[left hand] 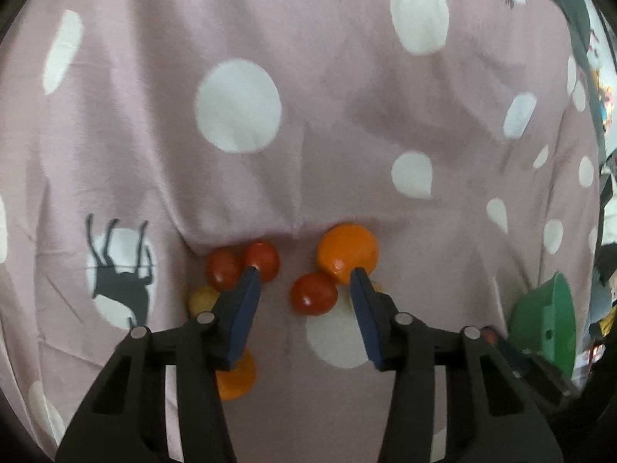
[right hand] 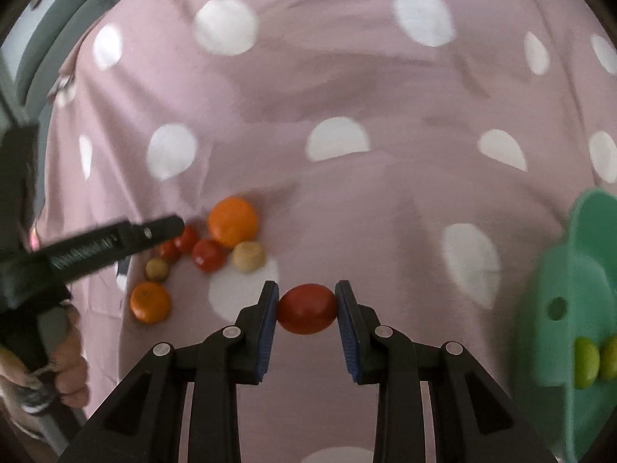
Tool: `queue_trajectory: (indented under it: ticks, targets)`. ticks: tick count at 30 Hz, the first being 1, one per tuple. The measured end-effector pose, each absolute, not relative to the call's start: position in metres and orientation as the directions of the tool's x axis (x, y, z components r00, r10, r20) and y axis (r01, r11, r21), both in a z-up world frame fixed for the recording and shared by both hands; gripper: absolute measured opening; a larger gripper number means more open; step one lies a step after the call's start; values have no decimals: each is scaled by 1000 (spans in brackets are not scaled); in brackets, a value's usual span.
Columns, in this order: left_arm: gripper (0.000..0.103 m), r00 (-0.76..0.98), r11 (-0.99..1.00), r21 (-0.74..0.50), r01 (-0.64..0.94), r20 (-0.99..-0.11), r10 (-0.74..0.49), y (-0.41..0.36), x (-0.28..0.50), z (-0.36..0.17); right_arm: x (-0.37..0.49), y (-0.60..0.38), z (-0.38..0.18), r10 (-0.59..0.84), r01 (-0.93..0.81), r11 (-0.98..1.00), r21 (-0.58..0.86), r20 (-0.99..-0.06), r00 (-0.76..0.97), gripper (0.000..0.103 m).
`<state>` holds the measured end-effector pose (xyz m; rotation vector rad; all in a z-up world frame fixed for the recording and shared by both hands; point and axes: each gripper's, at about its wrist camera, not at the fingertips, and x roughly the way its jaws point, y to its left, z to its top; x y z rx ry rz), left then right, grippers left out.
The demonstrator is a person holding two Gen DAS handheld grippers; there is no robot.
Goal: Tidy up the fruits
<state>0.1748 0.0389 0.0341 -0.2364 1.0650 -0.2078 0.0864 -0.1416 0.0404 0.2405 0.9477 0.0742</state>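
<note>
A: Left wrist first. What's under the left gripper [left hand: 306,274]?

B: Its jaws stand wide with nothing between them. A tomato [left hand: 313,293] lies on the cloth [left hand: 347,96] in the gap just ahead. Touching it, further off, is the big orange [left hand: 347,252]. Two more tomatoes [left hand: 243,266] sit behind the left fingertip, a pale fruit [left hand: 201,299] is beside them, and another orange [left hand: 235,378] is half hidden under the left finger.

A: How would that tomato handle?

B: I'd judge it light, smooth-skinned and easily bruised. Take it across its middle with a gentle squeeze. The orange touching it may roll if nudged, and the cloth is soft and creased, so round fruit won't sit still.

A: Anything else there?

B: The green tray [left hand: 547,320] at the right edge, well apart from the pile.

A: Now the right wrist.

B: The right gripper [right hand: 307,306] is closed on a tomato [right hand: 307,308], its pads pressing the two ends, lifted clear of the cloth. The tray [right hand: 567,270] is to its right with two green fruits [right hand: 594,360] in one compartment.

A: Obstacles?

B: The path to the tray looks open. The left gripper's arm reaches over the pile at the left, partly hiding the fruit there.
</note>
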Motion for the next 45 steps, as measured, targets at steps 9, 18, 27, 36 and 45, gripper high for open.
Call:
queue_trajectory:
  ticks: [9, 18, 27, 36, 45]
  targets:
    - [41, 427, 952, -299, 62, -855, -296, 28, 179, 11, 88, -146, 51, 207, 43, 956, 289, -776, 596, 32]
    - [36, 446, 957, -281, 66, -850, -280, 17, 178, 0, 87, -147, 49, 203, 46, 958, 282, -784, 587, 32]
    - [29, 519, 959, -280, 39, -814, -259, 28, 134, 24, 87, -151, 46, 215, 44, 955, 294, -783, 583, 32]
    - [30, 593, 966, -253, 53, -770, -234, 33, 62, 60, 83, -145, 53, 202, 23, 963, 268, -775, 599, 32]
    - [30, 601, 979, -187, 85, -774, -200, 14, 51, 54, 80, -143, 56, 166, 28, 973, 231, -774, 611, 32]
